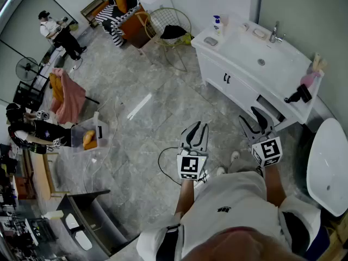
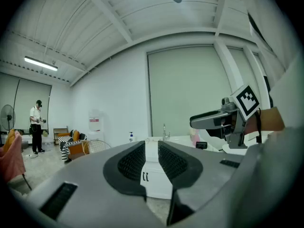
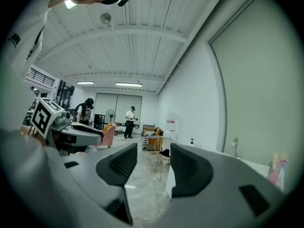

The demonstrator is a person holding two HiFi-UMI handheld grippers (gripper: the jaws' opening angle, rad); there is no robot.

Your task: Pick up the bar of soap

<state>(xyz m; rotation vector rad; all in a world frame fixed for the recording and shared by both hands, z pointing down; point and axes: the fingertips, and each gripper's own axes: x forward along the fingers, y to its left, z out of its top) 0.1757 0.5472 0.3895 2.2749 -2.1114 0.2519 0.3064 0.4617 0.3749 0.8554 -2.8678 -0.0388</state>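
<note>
A white vanity (image 1: 239,75) with a sink stands ahead of me on the right. On its counter beside the tap (image 1: 275,32) lies a small pale bar, likely the soap (image 1: 260,33); it is too small to be sure. My left gripper (image 1: 197,132) hangs over the floor well short of the vanity, its jaws a narrow gap apart and empty. My right gripper (image 1: 256,121) is level with the vanity's near corner, open and empty. In the left gripper view the vanity front (image 2: 151,177) shows between the jaws of the left gripper (image 2: 151,151). The right gripper (image 3: 154,158) faces down the room.
A pump bottle (image 1: 217,23) and a grey dish (image 1: 210,41) sit on the counter's left end, a black hair dryer (image 1: 299,95) on its right end. A toilet (image 1: 329,167) is at my right. A wire chair (image 1: 168,23), a plastic bin (image 1: 89,137), floor cables and people stand further off.
</note>
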